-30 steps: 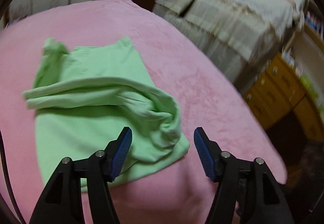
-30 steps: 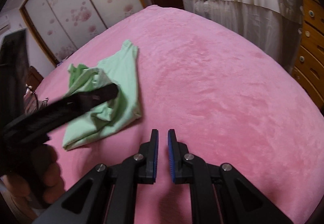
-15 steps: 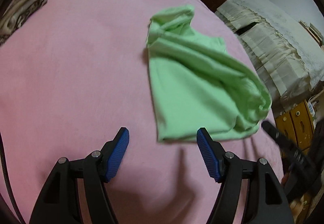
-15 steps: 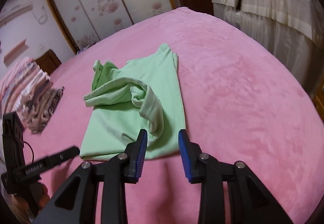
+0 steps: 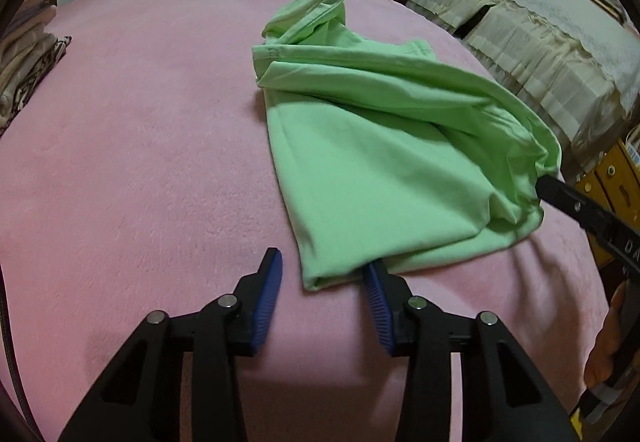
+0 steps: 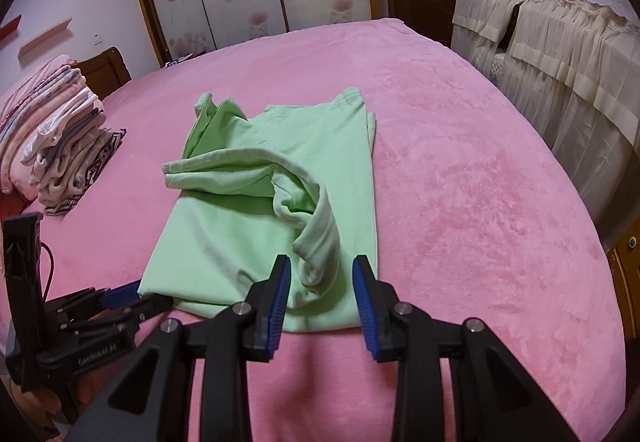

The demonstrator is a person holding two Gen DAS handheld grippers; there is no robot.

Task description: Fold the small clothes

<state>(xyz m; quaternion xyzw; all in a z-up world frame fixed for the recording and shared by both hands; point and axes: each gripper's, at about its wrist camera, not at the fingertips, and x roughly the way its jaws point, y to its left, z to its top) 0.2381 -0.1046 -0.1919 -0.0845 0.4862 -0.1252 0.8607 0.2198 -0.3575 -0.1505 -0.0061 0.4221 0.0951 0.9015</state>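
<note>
A light green garment [image 5: 380, 170] lies rumpled on the pink blanket, with a bunched fold across its top. It also shows in the right wrist view [image 6: 264, 210]. My left gripper [image 5: 324, 268] is open, its jaws straddling the garment's near left corner; it shows at the lower left of the right wrist view [image 6: 132, 296]. My right gripper [image 6: 320, 274] is open, its jaws around the bunched fold at the near hem; its black finger [image 5: 568, 202] reaches the garment's right edge in the left wrist view.
The pink blanket [image 6: 460, 182] covers the bed. A stack of folded clothes [image 6: 52, 146] sits at the far left. A cream-draped piece of furniture [image 6: 560, 42] stands to the right, with wooden drawers [image 5: 616, 178] beside it.
Both grippers have moved in on the garment's near edge. The right gripper's jaws opened from nearly closed. The left gripper now straddles the near left corner.
</note>
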